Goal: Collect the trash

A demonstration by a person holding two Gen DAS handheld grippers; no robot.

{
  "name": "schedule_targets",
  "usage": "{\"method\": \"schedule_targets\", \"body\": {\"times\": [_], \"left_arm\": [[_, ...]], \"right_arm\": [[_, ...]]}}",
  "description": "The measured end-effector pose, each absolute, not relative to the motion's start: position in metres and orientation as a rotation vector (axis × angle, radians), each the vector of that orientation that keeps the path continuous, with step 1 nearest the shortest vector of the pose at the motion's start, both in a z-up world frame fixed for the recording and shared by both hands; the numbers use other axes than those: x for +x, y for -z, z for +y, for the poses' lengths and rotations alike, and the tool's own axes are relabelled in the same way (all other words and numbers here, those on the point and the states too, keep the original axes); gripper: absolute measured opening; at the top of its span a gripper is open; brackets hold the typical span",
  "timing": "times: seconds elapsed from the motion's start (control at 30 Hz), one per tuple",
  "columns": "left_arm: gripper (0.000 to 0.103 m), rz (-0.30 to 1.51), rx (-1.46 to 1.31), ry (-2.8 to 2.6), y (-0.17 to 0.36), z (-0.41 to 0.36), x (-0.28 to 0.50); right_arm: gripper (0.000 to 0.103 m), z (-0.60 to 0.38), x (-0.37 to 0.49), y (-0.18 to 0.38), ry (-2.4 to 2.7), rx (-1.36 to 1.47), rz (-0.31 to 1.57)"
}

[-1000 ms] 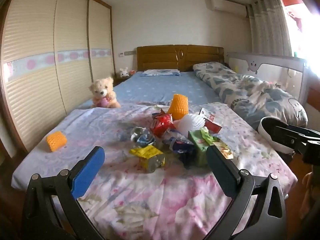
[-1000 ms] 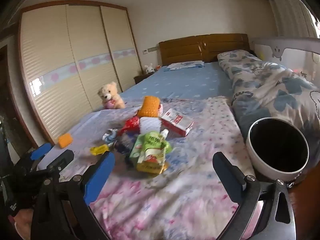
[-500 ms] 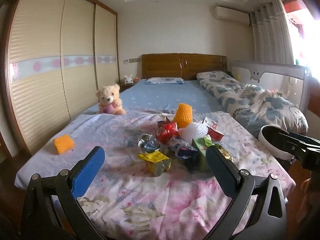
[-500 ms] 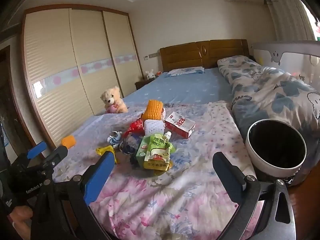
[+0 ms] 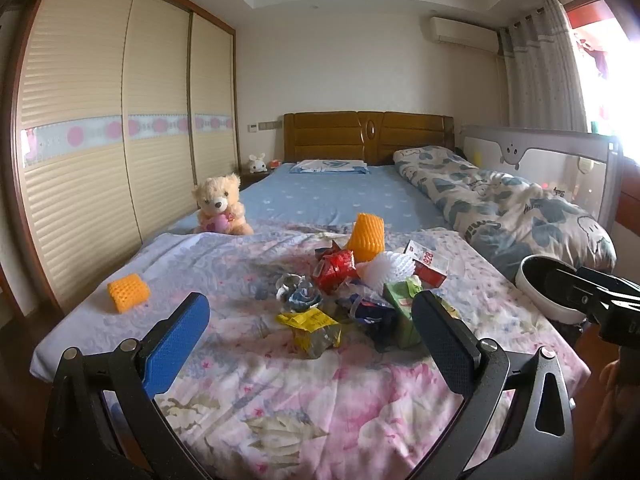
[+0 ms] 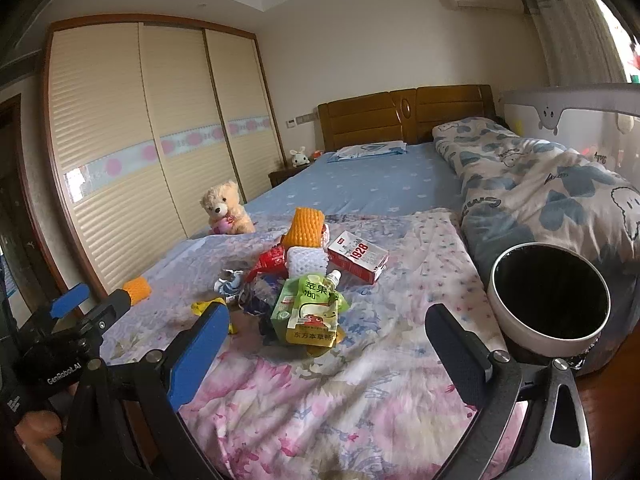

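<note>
A pile of trash lies on the floral sheet: a yellow wrapper (image 5: 308, 322), a red wrapper (image 5: 335, 270), a white foam net (image 5: 386, 270), an orange foam net (image 5: 366, 232), a red-white box (image 6: 357, 256) and a green juice pouch (image 6: 310, 312). A second orange foam net (image 5: 128, 293) lies alone at the left. A white bin with a dark inside (image 6: 550, 300) stands at the bed's right edge. My left gripper (image 5: 308, 338) is open and empty, short of the pile. My right gripper (image 6: 324, 344) is open and empty, just before the pouch.
A teddy bear (image 5: 219, 210) sits at the left of the bed. A rolled quilt (image 5: 516, 208) lies along the right side by a bed rail (image 5: 540, 148). Wardrobe doors (image 5: 100, 140) line the left wall. The headboard (image 5: 368, 134) is at the far end.
Both grippers have pulled back and tilted up a little, so the pile sits lower and farther in view. Both stay open and empty.
</note>
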State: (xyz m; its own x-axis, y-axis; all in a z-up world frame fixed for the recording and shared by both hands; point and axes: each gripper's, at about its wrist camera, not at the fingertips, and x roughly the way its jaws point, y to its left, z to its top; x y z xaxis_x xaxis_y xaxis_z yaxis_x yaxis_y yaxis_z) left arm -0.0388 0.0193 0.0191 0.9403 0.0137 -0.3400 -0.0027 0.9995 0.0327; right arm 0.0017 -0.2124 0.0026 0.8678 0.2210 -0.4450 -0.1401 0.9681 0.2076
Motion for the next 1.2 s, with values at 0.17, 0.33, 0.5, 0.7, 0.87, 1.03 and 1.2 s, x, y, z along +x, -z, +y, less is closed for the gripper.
{"method": "schedule_targets", "body": {"times": [0.17, 0.33, 0.5, 0.7, 0.87, 1.03, 1.2], "left_arm": [[0.103, 0.346, 0.036, -0.006, -0.0206, 0.0181, -0.0369], [0.103, 0.348, 0.034, -0.004, -0.0209, 0.0202, -0.0357], [0.103, 0.349, 0.033, -0.001, -0.0223, 0.0223, -0.0332], [0.103, 0.347, 0.034, -0.001, -0.0202, 0.0177, -0.0373], [0.103, 0.348, 0.037, 0.002, -0.0199, 0.0149, -0.0371], [0.103, 0.348, 0.039, 0.005, -0.019, 0.0133, -0.0369], [0.103, 0.349, 0.038, 0.005, -0.0187, 0.0131, -0.0371]], "right_arm": [[0.099, -0.2126, 0.0016, -0.0017, -0.197, 0.172, 0.49], [0.099, -0.2123, 0.0016, -0.0027, -0.2, 0.172, 0.488], [0.099, -0.2122, 0.0022, -0.0036, -0.202, 0.173, 0.488], [0.099, -0.2112, 0.0024, -0.0045, -0.206, 0.172, 0.49], [0.099, -0.2109, 0.0023, -0.0054, -0.21, 0.175, 0.49], [0.099, -0.2111, 0.0024, -0.0046, -0.211, 0.177, 0.491], [0.099, -0.2108, 0.0028, -0.0047, -0.212, 0.178, 0.492]]}}
